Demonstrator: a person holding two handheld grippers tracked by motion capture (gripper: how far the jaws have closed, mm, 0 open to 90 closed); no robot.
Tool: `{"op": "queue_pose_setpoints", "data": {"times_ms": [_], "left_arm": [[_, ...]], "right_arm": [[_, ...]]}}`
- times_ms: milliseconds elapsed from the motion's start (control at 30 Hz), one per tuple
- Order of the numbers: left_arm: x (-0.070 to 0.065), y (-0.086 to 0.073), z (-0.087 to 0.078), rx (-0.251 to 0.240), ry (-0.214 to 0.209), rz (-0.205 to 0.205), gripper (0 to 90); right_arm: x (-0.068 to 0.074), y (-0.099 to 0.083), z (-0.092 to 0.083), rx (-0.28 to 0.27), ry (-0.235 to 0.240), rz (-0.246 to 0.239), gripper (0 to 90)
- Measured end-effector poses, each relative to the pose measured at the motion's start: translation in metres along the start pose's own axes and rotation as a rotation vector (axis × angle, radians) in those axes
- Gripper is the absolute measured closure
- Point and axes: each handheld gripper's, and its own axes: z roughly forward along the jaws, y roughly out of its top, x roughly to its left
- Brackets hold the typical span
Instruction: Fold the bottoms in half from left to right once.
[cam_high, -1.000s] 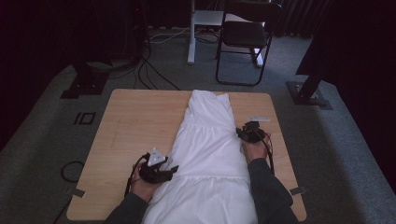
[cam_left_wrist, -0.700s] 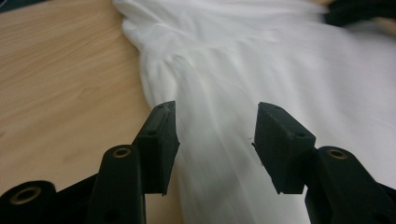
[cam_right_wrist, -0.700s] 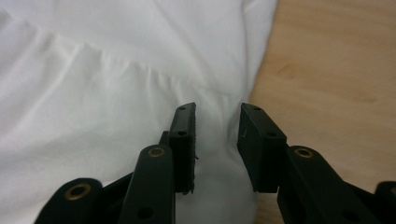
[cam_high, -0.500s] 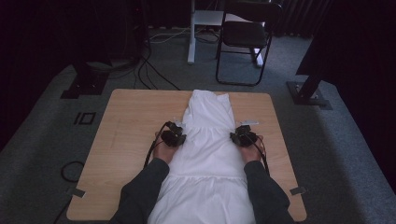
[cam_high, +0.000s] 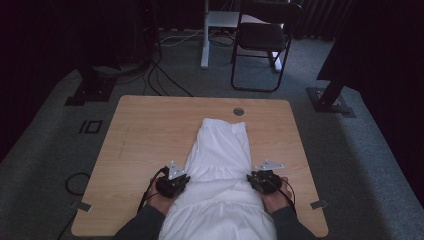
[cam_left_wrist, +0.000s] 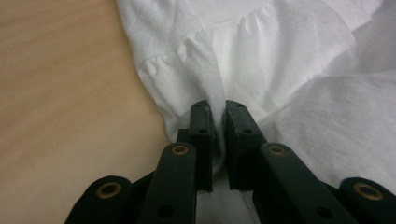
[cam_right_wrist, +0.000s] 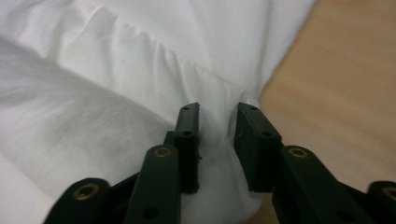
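The garment (cam_high: 220, 165) lies on the table (cam_high: 145, 135), tongs at both sides.

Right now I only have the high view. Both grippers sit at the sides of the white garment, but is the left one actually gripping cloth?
Observer: Yes. The left gripper has just been closing, and its jaws pinch a narrow fold of the white garment.
Operator: And the right?
Observer: The right gripper stands wider, having just opened a little. A thicker bunch of cloth fills the gap between its jaws, and creases run out from it.
Operator: How close to the garment's edge is that grip?
Observer: Right at it. The bare table starts just beside one of its jaws.
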Motion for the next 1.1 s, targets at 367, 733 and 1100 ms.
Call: {"op": "queue_pose_setpoints", "data": {"times_ms": [367, 733, 1100], "left_arm": [[-0.001, 0.001, 0.003, -0.013, 0.015, 0.012, 75.9], [0.001, -0.002, 0.002, -0.029, 0.005, -0.004, 65.9], [-0.003, -0.002, 0.003, -0.033, -0.029, -0.002, 61.3]], "right_arm": [[-0.044, 0.082, 0.021, -0.172, 0.052, 0.068, 66.3], [-0.054, 0.13, 0.095, -0.065, 0.136, 0.199, 68.4], [-0.05, 0.135, 0.04, -0.152, -0.228, -0.016, 85.5]]}}
